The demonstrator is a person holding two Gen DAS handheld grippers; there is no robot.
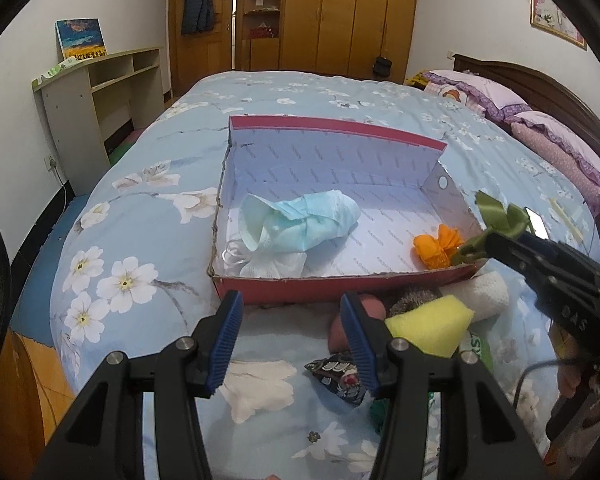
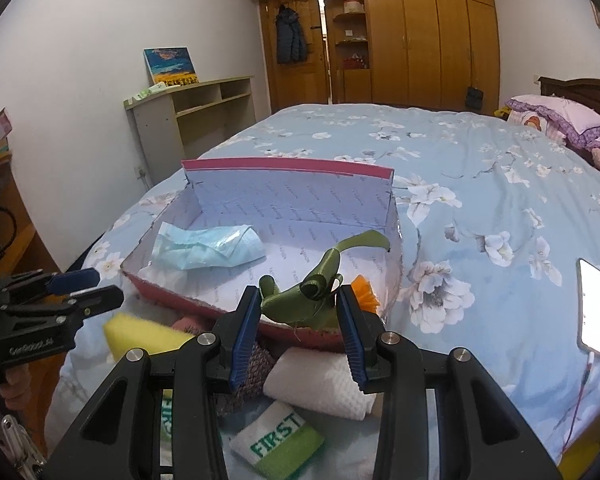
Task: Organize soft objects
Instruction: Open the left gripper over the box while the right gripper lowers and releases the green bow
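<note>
A red cardboard box with a white lining lies open on the bed. Inside it are a crumpled blue face mask, a white mesh puff and an orange fabric flower. My right gripper is shut on a green ribbon bow, held over the box's near right corner; the left wrist view shows the bow sticking up from that gripper. My left gripper hangs open and empty before the box's front wall.
On the quilt in front of the box lie a yellow sponge, a white knitted cloth, a green-and-white "FIRST" wristband and a dark patterned pouch. A lit phone on a cable lies to the right. Pillows sit far right.
</note>
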